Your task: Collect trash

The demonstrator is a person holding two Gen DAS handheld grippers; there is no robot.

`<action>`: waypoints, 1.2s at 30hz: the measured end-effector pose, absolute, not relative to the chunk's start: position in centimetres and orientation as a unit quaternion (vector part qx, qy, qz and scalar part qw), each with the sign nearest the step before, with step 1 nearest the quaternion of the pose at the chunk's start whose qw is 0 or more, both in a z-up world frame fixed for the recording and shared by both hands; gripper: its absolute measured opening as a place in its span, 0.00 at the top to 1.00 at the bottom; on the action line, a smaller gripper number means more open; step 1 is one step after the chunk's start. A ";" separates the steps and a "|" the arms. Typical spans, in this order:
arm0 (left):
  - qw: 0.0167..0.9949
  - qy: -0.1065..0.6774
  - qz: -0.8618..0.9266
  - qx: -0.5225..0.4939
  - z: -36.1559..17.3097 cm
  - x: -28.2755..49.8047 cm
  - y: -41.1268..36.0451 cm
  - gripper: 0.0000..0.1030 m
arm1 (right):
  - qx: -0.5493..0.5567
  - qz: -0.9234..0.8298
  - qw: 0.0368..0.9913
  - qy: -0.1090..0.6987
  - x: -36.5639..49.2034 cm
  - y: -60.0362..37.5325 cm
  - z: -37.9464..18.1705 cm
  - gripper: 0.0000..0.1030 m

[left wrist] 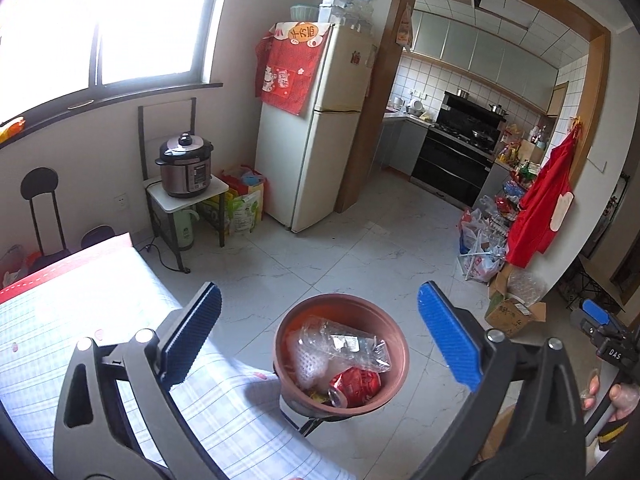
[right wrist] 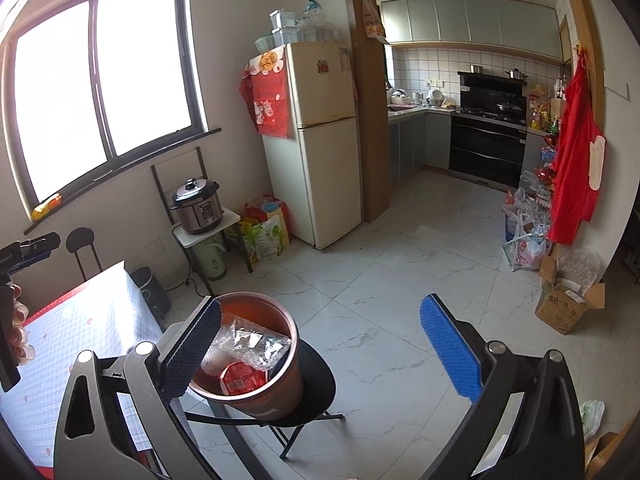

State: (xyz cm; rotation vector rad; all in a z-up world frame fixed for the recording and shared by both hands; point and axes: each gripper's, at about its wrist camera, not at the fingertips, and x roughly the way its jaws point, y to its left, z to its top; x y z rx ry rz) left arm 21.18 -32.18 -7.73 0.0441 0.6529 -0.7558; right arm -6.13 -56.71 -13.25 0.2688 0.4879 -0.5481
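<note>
Blue fingers (left wrist: pixel 192 332) wide apart, empty, above bin (left wrist: pixel 341 350)

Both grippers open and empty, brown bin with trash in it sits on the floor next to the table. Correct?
One thing is off: the bin is not on the floor. It stands on a black stool beside the table, as the right wrist view shows. The rest holds: the left gripper and right gripper both have jaws wide apart with nothing between them, and the bin holds trash.

Trash (left wrist: pixel 344 364) is lying in a bin (left wrist: pixel 396 376) being borne on a stool (right wrist: pixel 320 384), right of the table (left wrist: pixel 80 320), fridge (left wrist: pixel 320 140) behind
</note>
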 end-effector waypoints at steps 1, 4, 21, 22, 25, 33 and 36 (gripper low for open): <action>0.880 0.312 -0.358 0.022 -7.4 20.9 -31.2 0.06 | 0.129 -0.261 0.927 0.238 -5.6 -55.9 -12.9 0.05; 0.888 0.305 -0.345 0.020 -6.4 20.0 -27.8 0.06 | 0.116 -0.247 0.932 0.237 -4.4 -53.1 -11.8 0.05; 0.917 0.276 -0.287 0.027 -1.5 14.3 -11.1 0.06 | 0.070 -0.197 0.948 0.241 -1.2 -37.5 -7.2 0.05; 0.918 0.273 -0.287 0.026 -1.4 14.0 -10.5 0.06 | 0.069 -0.197 0.948 0.240 -1.2 -36.9 -7.1 0.05; 0.919 0.266 -0.289 0.024 -0.9 13.6 -9.1 0.06 | 0.064 -0.199 0.949 0.237 -1.0 -35.2 -6.7 0.05; 0.919 0.262 -0.295 0.025 -0.7 13.2 -7.0 0.06 | 0.061 -0.205 0.948 0.236 -0.8 -32.4 -6.4 0.05; 0.918 0.261 -0.298 0.024 -0.7 13.3 -6.5 0.06 | 0.063 -0.210 0.946 0.237 -0.7 -32.0 -6.3 0.05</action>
